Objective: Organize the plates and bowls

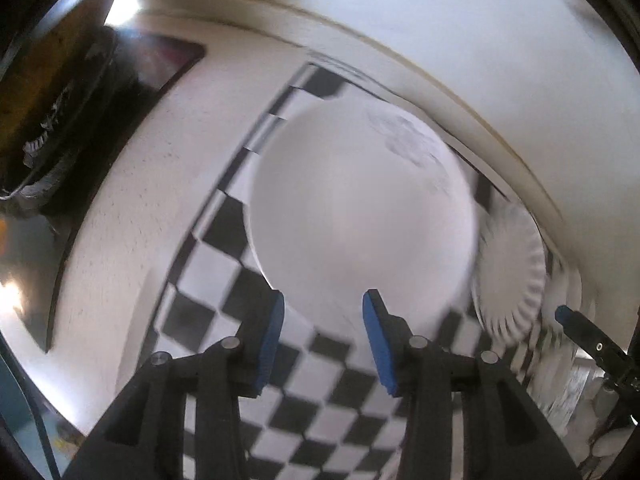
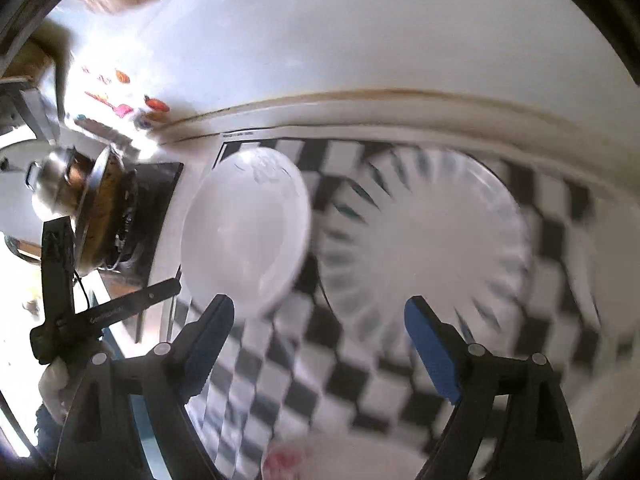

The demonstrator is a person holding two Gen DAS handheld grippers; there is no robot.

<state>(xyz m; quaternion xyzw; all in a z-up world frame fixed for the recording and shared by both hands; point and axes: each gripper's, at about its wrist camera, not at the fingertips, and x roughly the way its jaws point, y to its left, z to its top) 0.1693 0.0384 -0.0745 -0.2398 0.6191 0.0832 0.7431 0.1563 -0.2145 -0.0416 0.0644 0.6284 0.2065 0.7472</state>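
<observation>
A smooth white plate (image 1: 360,208) lies on the black-and-white checkered mat (image 1: 304,396). My left gripper (image 1: 323,312) is open, its blue pads either side of the plate's near rim, touching nothing that I can tell. A fluted paper plate (image 1: 512,272) lies to its right. In the right wrist view the smooth plate (image 2: 248,232) is at left and the fluted plate (image 2: 424,240) ahead. My right gripper (image 2: 320,320) is wide open and empty over the mat (image 2: 280,380), near the fluted plate's front edge. The right gripper's finger (image 1: 576,324) shows in the left view.
A dark stove burner with a metal pan (image 1: 48,92) stands left of the mat. A kettle and pan (image 2: 80,200) show at left in the right view. The white wall (image 2: 400,40) backs the counter. More white dishes (image 2: 608,400) blur at right and another dish (image 2: 320,456) at bottom.
</observation>
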